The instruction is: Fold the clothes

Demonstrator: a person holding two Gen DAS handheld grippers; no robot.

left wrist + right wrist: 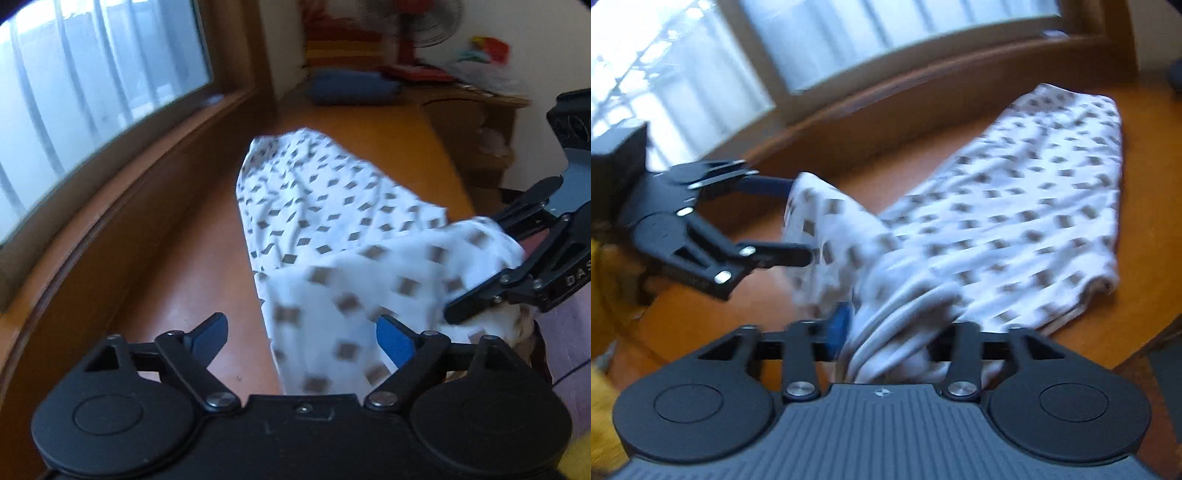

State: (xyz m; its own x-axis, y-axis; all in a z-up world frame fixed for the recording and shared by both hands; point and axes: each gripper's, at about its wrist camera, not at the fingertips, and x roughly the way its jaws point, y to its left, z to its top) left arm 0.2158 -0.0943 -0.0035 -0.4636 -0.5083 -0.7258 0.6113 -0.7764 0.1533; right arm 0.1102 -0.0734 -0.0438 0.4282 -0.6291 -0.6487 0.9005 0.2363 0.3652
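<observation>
The white patterned garment (pixel 332 221) lies on the wooden surface (pixel 177 280), extending toward 12 o'clock. The left gripper (pixel 301 338) fingers stand apart. The right gripper (pixel 886 332) clamps the garment's near end.

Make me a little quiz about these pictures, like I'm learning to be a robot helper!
1. True or false: the left gripper has its jaws wide open.
2. Pick one: the patterned white garment lies partly on A) a wooden tabletop, B) a carpet, C) a sofa.
3. Fill the gap: the right gripper is shut on a bunch of the ____.

Key: 1 true; 2 A; 3 garment.
</observation>
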